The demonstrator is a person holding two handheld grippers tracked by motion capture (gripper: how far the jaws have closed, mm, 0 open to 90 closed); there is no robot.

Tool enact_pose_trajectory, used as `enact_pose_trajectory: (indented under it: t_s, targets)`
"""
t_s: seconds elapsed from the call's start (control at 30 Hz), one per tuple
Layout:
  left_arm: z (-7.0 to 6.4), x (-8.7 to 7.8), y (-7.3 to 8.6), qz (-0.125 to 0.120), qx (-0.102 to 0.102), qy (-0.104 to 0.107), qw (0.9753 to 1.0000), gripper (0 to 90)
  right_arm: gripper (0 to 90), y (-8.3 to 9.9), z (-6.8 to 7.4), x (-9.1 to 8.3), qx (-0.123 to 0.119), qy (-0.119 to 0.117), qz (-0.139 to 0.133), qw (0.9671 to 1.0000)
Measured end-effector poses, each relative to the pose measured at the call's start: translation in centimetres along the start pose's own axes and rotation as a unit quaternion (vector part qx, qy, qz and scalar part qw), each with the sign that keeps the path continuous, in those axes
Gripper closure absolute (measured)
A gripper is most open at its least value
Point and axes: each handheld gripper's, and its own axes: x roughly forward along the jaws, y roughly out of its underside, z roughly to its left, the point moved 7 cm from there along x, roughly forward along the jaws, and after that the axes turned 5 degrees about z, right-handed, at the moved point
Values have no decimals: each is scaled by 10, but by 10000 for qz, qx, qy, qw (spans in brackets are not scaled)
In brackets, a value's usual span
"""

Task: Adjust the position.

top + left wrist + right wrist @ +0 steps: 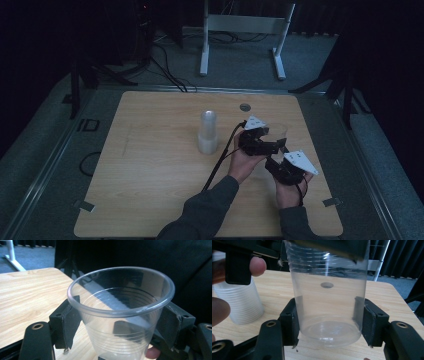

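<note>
Both the left gripper point(117, 322) and right gripper point(329, 322) clasped one clear ribbed plastic cup point(120, 312) above the light wooden tabletop point(150, 165); dark room, grey carpet point(240, 60) beyond

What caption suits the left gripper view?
Left gripper clasping a clear plastic cup just below its rim, over the wooden table.
</note>
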Motion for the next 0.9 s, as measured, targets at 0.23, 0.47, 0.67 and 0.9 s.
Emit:
enact_pose_trajectory:
  t_s: [0.23,0.47,0.67,0.9]
  targets:
    - [0,-1,-1,-155,-138,78,9998,240,410,3,0,0,58,-50,-5,10000]
    - [1,-4,-1,-197,-49,49,9998,274,411,4,1,0,21,-86,-27,10000]
    - [-1,-4,-1,-209,34,14,9998,283,395,4,2,1,7,-112,10,9999]
    - [0,-4,-1,-237,215,-128,9994,285,341,5,2,1,-6,-152,110,9998]
